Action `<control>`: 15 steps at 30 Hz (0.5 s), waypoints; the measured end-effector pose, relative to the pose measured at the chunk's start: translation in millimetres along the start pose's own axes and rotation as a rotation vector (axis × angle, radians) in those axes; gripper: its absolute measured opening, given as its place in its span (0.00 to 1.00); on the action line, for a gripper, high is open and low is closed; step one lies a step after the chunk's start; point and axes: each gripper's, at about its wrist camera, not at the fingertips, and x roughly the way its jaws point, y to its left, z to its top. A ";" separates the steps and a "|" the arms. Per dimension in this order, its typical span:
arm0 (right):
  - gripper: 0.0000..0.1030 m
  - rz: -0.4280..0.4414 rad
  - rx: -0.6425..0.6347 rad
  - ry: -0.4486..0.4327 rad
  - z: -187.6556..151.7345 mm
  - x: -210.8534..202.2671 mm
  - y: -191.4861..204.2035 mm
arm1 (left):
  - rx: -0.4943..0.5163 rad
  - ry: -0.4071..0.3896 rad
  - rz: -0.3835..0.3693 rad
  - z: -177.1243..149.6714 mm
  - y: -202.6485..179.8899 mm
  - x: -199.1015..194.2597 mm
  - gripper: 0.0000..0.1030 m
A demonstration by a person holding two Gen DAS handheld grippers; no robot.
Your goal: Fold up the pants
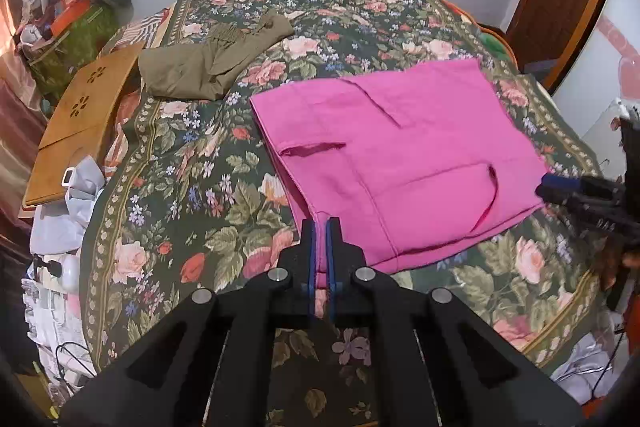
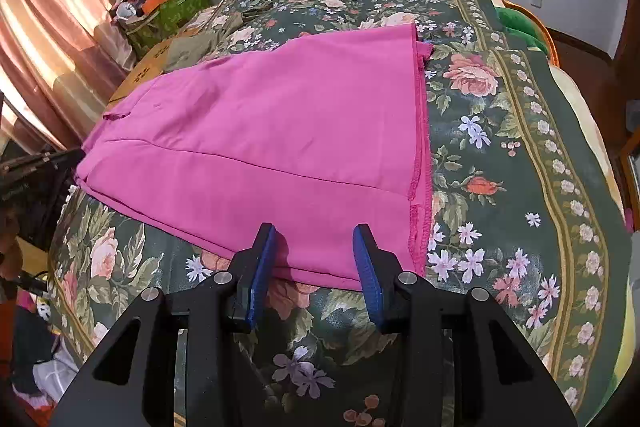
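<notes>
Floral bedspread point(image 1: 192, 187), pink pants point(image 1: 400, 155) folded flat — left jaws pinching corner, right jaws spread.

Solid magenta-pink fabric pants point(image 1: 400, 155), no print. Bedspread point(image 1: 192, 187): dark green, pink and red roses, small lilac flowers, tan border band. Folded olive-khaki garment point(image 1: 208, 63), plain. Black left tongs point(image 1: 321, 227) and right tongs point(image 2: 316, 239), blue pads point(image 2: 262, 259).

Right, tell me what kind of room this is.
Most likely a bedroom: the pink pants lie on a bed under a floral bedspread, with curtains at the side and folded olive clothing nearby.
</notes>
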 end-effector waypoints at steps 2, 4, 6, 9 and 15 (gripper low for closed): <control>0.35 -0.010 -0.007 0.010 4.6 -1.8 2.0 | 0.001 0.003 -0.006 0.9 -0.2 -2.4 0.06; 0.35 -0.011 -0.018 -0.005 10.8 -7.4 5.7 | -0.013 -0.006 -0.015 5.1 2.4 -7.7 0.16; 0.35 0.013 -0.023 -0.042 19.4 -16.6 11.5 | -0.032 -0.031 0.000 12.6 5.7 -15.4 0.42; 0.38 0.069 -0.026 -0.084 30.6 -25.5 22.0 | -0.031 -0.137 0.018 21.7 3.3 -31.9 0.72; 0.44 0.130 -0.061 -0.109 45.6 -14.5 50.3 | 0.033 -0.162 -0.033 39.8 -27.1 -29.4 0.76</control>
